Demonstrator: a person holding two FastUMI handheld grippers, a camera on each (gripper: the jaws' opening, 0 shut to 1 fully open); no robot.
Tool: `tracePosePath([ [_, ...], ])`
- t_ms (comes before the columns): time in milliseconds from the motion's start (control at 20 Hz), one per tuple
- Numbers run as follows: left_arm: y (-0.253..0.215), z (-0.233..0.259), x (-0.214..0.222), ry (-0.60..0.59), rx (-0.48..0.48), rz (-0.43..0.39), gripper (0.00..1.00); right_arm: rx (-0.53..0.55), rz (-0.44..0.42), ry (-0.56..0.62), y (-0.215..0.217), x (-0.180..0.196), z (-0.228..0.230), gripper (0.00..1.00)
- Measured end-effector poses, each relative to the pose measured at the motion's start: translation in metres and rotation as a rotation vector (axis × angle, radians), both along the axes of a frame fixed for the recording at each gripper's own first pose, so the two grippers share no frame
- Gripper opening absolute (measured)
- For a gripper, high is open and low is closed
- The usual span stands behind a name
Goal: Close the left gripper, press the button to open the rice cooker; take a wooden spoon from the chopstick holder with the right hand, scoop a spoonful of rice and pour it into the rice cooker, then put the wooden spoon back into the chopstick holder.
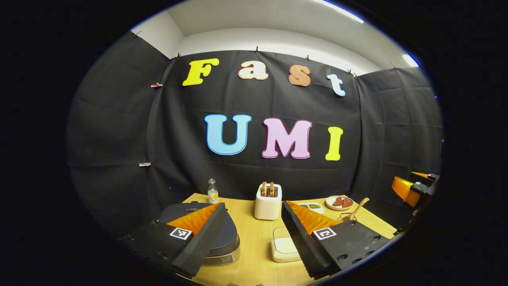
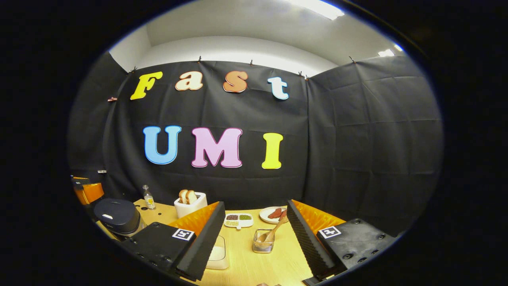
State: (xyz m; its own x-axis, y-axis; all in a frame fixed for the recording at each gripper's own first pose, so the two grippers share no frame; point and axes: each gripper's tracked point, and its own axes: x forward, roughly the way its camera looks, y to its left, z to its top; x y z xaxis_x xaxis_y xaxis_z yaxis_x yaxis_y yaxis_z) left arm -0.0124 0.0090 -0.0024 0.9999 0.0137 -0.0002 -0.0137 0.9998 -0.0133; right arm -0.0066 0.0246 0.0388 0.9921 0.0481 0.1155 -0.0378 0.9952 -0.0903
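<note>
Little writing can be read: the small glass bottle (image 1: 212, 191) at the back of the tabletop (image 1: 254, 254) carries a yellow label too small to make out, and each gripper body bears a square black-and-white marker rather than words; the rice cooker (image 1: 222, 238) has a pale panel on its front whose marks are too small to tell.

The tabletop is pale wood grain, set in a booth of black cloth walls clipped along the top, with a white wall and ceiling and strip lights above.

In the left gripper view the left gripper (image 1: 254, 246) hangs over the near edge with its fingers spread wide and nothing between them; the rice cooker, dark lid shut, sits beneath the left-hand finger; a white rectangular container (image 1: 283, 246) lies between the fingers, and a white toaster (image 1: 268, 201) with two slices of bread stands behind it.

In the right gripper view the right gripper (image 2: 254, 246) also has its fingers spread apart and empty; between them stands the wire chopstick holder (image 2: 263, 240) with the wooden spoon (image 2: 274, 232) leaning in it, handle tilted up to the right; behind are a divided dish of grains (image 2: 238, 219) and a plate of reddish pieces (image 2: 274, 214); the rice cooker shows at far left.
</note>
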Motion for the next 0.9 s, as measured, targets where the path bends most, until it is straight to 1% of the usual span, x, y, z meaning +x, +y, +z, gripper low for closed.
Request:
tracePosePath([
  [150, 0.004, 0.001, -0.003, -0.002, -0.005, 0.004, 0.95, 0.011, 0.026, -0.007, 0.007, 0.001, 0.005, 0.98],
  [400, 0.010, -0.003, -0.008, 0.010, -0.001, 0.019, 0.95, 0.014, 0.058, 0.025, 0.017, 0.000, -0.003, 0.98],
  [450, 0.013, -0.003, -0.009, 0.010, 0.000, 0.025, 0.95, 0.018, 0.064, 0.025, 0.019, 0.000, -0.003, 0.94],
  [500, 0.016, -0.004, -0.009, 0.013, -0.002, 0.031, 0.95, 0.020, 0.068, 0.022, 0.020, 0.000, -0.002, 0.98],
  [550, 0.018, -0.005, -0.009, 0.016, -0.012, 0.033, 0.95, 0.023, 0.074, 0.013, 0.022, -0.001, -0.001, 0.98],
  [750, 0.031, -0.008, -0.004, 0.044, -0.044, 0.055, 0.95, 0.037, 0.078, 0.021, 0.023, 0.005, -0.005, 0.98],
  [900, 0.041, -0.007, 0.002, 0.061, -0.050, 0.045, 0.95, 0.042, 0.070, 0.025, 0.021, 0.006, -0.006, 0.98],
])
